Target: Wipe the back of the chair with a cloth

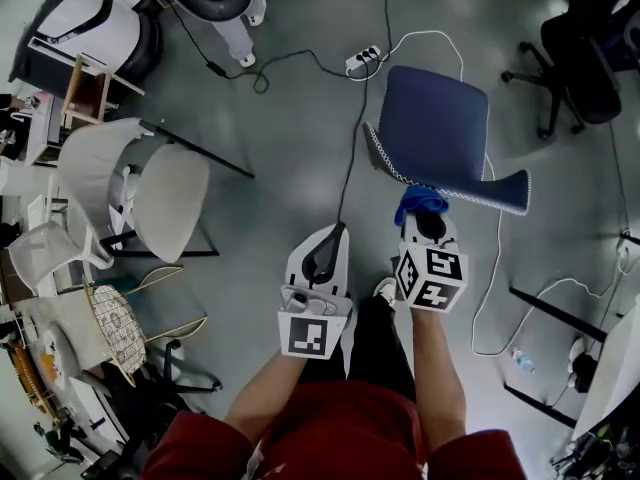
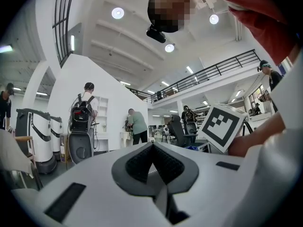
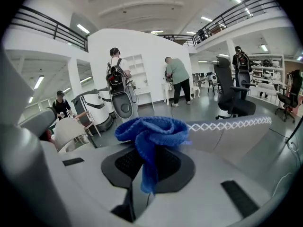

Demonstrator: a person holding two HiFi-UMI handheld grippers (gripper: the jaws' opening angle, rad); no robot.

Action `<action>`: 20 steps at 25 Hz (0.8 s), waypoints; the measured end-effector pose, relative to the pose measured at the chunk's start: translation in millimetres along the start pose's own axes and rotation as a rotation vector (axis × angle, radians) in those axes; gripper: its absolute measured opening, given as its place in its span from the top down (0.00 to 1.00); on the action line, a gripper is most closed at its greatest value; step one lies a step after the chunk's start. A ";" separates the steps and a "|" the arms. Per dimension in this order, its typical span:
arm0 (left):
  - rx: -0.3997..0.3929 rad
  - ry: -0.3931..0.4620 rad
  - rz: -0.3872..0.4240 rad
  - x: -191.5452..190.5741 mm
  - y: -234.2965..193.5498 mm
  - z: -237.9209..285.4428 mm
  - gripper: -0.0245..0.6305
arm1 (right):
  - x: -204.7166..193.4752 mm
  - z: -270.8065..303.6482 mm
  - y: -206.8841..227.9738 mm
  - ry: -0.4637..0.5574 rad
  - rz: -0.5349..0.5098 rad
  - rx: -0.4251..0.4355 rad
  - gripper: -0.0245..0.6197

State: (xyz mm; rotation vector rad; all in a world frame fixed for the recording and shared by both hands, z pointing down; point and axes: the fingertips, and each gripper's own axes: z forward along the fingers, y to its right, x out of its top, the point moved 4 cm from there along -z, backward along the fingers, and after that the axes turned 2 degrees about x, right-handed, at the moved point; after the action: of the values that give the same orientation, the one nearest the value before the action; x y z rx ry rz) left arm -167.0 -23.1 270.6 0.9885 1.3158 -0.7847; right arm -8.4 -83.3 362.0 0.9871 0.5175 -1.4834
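A blue chair (image 1: 437, 118) stands on the grey floor in front of me, and its back's top edge (image 1: 455, 192), trimmed with white stitching, faces me. My right gripper (image 1: 424, 220) is shut on a blue knitted cloth (image 1: 420, 204) that rests against that edge. In the right gripper view the cloth (image 3: 150, 132) bunches above the closed jaws (image 3: 147, 167), with the stitched chair back (image 3: 232, 125) just to its right. My left gripper (image 1: 322, 253) hangs to the left of the chair, away from it. It is shut and holds nothing (image 2: 152, 159).
A white chair (image 1: 150, 193) stands to the left, with wire baskets and clutter (image 1: 110, 328) beside it. A power strip (image 1: 362, 60) and cables lie on the floor behind the blue chair. Black office chairs (image 1: 580, 58) are at the far right. People stand in the background (image 3: 177, 79).
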 end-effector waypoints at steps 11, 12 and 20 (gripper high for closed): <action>0.025 -0.062 -0.011 -39.7 0.4 -1.3 0.94 | -39.1 47.1 11.8 -0.049 0.034 0.026 0.86; 0.027 -0.068 -0.015 -45.4 0.1 -1.1 0.94 | -43.5 54.1 11.9 -0.056 0.032 0.030 0.86; 0.053 -0.085 -0.047 -97.3 -5.2 7.9 0.94 | -85.9 117.0 27.1 -0.088 0.022 0.075 0.86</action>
State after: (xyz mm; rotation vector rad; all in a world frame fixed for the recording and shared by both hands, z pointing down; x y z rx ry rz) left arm -179.9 -39.4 366.2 0.9589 1.2538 -0.8921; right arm -21.9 -131.8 500.8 0.9785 0.3887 -1.5280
